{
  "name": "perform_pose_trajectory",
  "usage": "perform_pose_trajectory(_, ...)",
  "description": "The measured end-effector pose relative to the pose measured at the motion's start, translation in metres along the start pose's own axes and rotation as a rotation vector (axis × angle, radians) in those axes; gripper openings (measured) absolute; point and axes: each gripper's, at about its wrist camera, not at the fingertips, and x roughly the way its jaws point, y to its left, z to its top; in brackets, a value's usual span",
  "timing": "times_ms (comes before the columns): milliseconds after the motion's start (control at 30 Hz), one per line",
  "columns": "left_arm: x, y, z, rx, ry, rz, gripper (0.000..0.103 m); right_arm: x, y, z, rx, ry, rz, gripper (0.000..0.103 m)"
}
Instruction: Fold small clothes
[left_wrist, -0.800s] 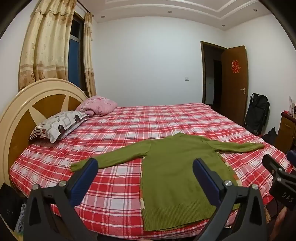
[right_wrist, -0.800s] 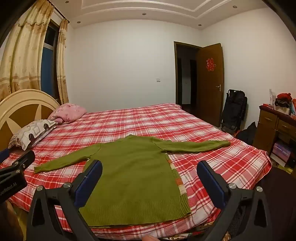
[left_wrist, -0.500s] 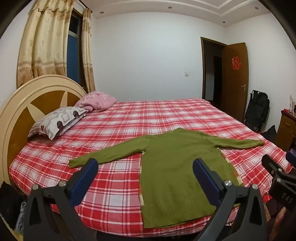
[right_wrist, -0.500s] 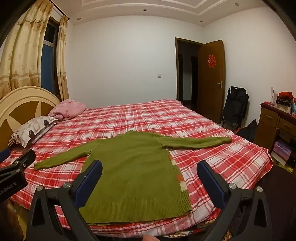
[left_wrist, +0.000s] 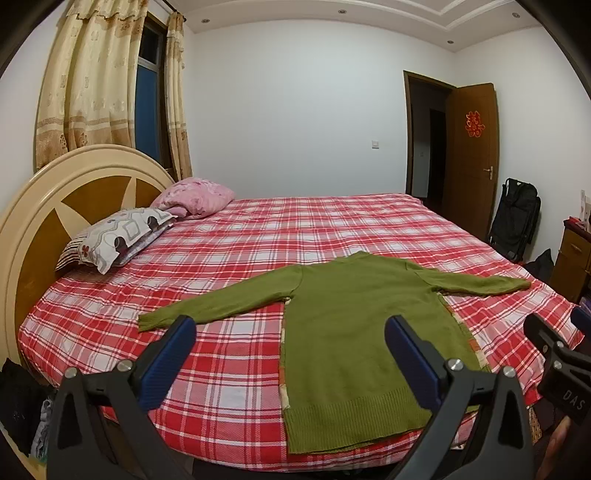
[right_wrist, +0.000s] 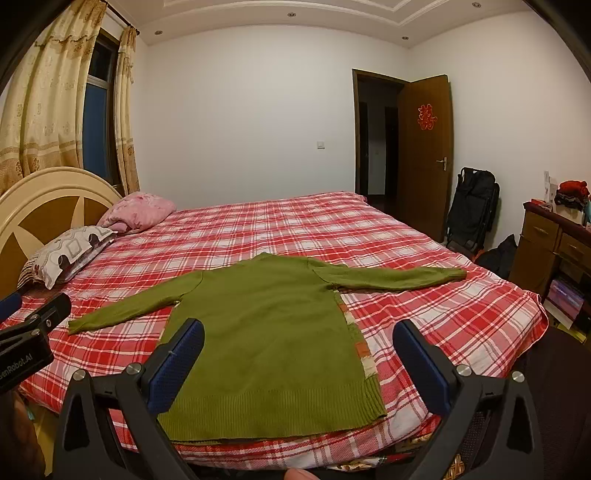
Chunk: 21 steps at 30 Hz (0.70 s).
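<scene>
- The left gripper (left_wrist: 288, 350) is hanging out in front of the near edge of the bed, jaws spread as wide as they go, nothing between them. The blue pads (left_wrist: 168, 360) aren't touching any fabric, just floating short of it.
- The right gripper (right_wrist: 295, 354) is doing the same thing: jaws gaping wide, nothing pinched, tilting down a bit toward the bed. A fingertip is poking in at the very bottom of the right wrist view.
- Each gripper is peeking into the other one's camera, so they're sitting side by side, left one lined up with the sweater's left half, right one with its right half.
- The green sweater (right_wrist: 266, 332) is lying flat on the bed, hem toward the grippers and right at the near edge, neck pointing away. Both sleeves are stretching straight out sideways, so totally unfolded so far.
- Something patterned in orange and cream (right_wrist: 364, 354) is sticking out from under the sweater along its sides; can't tell what it is.
- The red plaid bedspread (left_wrist: 332, 229) is covering the whole bed.
- Further out, a patterned pillow (left_wrist: 122, 236) and a pink pillow (left_wrist: 195, 195) are resting against the round headboard (left_wrist: 37, 221) on the left.
- A brown door (right_wrist: 424, 155) is standing open in the far corner, with a black bag (right_wrist: 471, 206) leaning near it.
</scene>
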Motion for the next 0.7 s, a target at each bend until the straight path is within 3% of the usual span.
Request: perform_pose_trajectory(700,0.0001,0.0008,-0.0017,0.007,0.001,0.009,0.103,0.0048,-0.0010,-0.0039,-0.003,0.011,0.010,0.102)
